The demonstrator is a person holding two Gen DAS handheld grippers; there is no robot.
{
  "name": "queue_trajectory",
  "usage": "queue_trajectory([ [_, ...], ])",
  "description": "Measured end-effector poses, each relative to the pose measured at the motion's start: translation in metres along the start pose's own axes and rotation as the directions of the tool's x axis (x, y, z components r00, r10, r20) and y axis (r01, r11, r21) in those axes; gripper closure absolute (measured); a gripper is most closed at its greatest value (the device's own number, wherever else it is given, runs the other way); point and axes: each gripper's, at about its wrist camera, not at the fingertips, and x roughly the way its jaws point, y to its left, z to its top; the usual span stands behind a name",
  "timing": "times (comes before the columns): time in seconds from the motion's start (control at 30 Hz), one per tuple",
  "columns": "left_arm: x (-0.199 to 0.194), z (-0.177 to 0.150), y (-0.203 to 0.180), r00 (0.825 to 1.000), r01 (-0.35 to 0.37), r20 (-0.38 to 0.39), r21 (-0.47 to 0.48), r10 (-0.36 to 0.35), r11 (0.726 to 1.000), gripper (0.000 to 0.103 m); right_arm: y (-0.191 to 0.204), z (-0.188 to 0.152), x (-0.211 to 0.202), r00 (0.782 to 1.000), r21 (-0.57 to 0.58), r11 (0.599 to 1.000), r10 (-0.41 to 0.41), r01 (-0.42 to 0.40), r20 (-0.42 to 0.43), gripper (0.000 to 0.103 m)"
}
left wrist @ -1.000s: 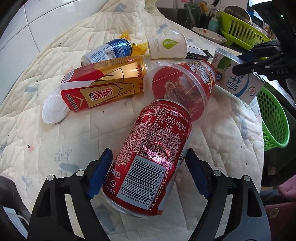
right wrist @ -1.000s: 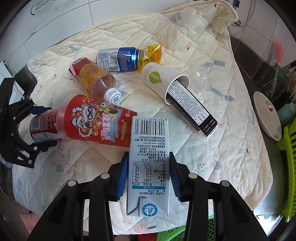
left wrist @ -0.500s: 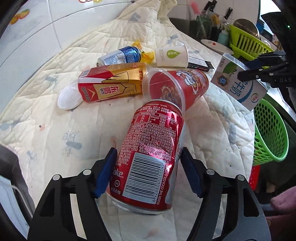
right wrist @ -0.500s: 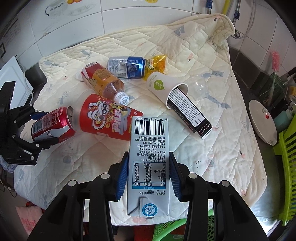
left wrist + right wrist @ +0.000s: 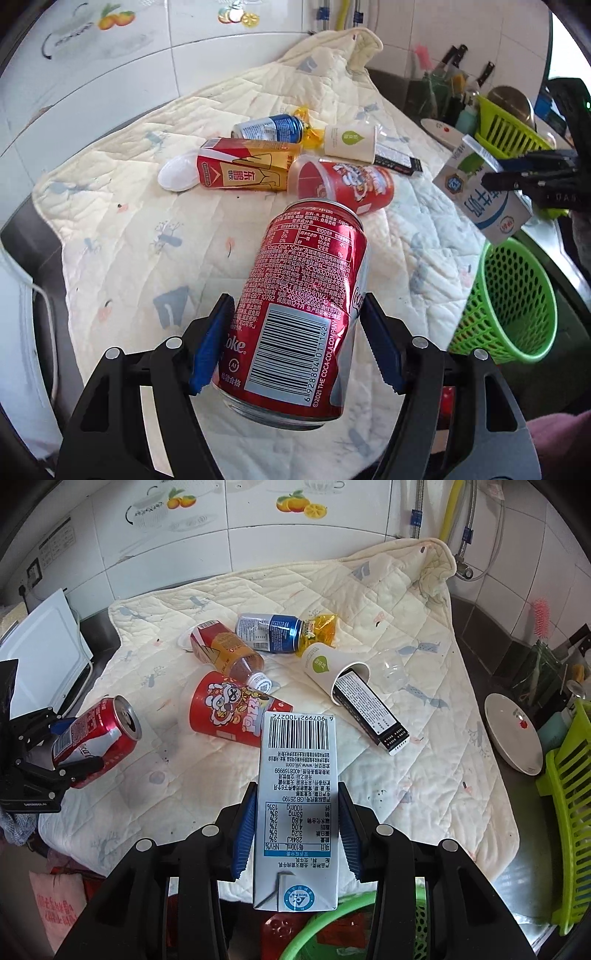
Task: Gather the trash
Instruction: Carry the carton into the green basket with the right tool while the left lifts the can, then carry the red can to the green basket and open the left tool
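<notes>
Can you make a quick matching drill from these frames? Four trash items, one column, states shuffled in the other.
Items:
1. Coca-Cola can
2. milk carton
3. black box
4. blue can

States:
A. one end inside the white paper cup
B. clamped in the right gripper
C. lying on the quilt beside a yellow wrapper
D. clamped in the left gripper

Pairs: 1-D, 2-B, 3-A, 4-C

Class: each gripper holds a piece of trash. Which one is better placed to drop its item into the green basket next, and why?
Right. The right gripper holds the milk carton almost directly above the green basket; the left gripper's cola can hangs over the quilt.
</notes>
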Motion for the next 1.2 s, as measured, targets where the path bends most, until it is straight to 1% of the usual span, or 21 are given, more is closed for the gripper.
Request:
queue_trajectory([
  [0.1,-0.015,-0.004,-0.010,1.000,-0.011,0.025,-0.020,0.012,1.000,0.034,-0.003,-0.013,-0.012,1.000,-0.013,1.000,-0.004,0.004,0.005,0.063],
  [0.17,-0.022,-0.005,-0.015,0.999,-0.004,0.036,-0.039,0.005,0.999,0.034,-0.006,-0.023,-0.019,1.000,-0.019,1.000,-0.015,0.015,0.007,0.063],
  [0.4,-0.047,-0.013,-0.049,0.997,0.003,0.076,-0.065,0.001,0.998,0.034,-0.022,-0.064,-0.037,0.999,-0.022,0.999,-0.049,0.049,-0.019,0.063],
  [0.5,-0.055,-0.015,-0.066,0.996,0.009,0.090,-0.055,-0.004,0.998,0.034,-0.031,-0.085,-0.040,0.997,-0.017,0.998,-0.068,0.067,-0.046,0.063],
  [0.7,-0.061,-0.015,-0.097,0.993,0.049,0.105,-0.031,-0.045,0.998,0.034,-0.052,-0.132,-0.034,0.987,0.020,0.993,-0.111,0.114,-0.118,0.063],
  [0.87,-0.059,-0.016,-0.128,0.991,0.086,0.102,0.002,-0.086,0.996,0.034,-0.071,-0.169,-0.021,0.976,0.083,0.988,-0.113,0.130,-0.185,0.063],
  [0.97,-0.054,-0.017,-0.144,0.990,0.111,0.090,0.017,-0.112,0.994,0.034,-0.081,-0.184,-0.014,0.976,0.124,0.984,-0.105,0.130,-0.190,0.062],
  [1.07,-0.048,-0.018,-0.159,0.987,0.139,0.075,0.027,-0.141,0.990,0.034,-0.089,-0.190,-0.011,0.977,0.171,0.978,-0.088,0.122,-0.194,0.061],
  [1.1,-0.046,-0.019,-0.165,0.986,0.150,0.072,0.029,-0.152,0.988,0.034,-0.090,-0.191,-0.012,0.977,0.176,0.977,-0.085,0.119,-0.194,0.059],
  [1.13,-0.046,-0.019,-0.168,0.984,0.160,0.070,0.029,-0.162,0.987,0.034,-0.090,-0.190,-0.013,0.978,0.174,0.977,-0.086,0.121,-0.192,0.053],
  [1.2,-0.043,-0.020,-0.178,0.983,0.172,0.062,0.041,-0.174,0.984,0.034,-0.089,-0.188,-0.019,0.979,0.167,0.977,-0.103,0.133,-0.174,0.053],
])
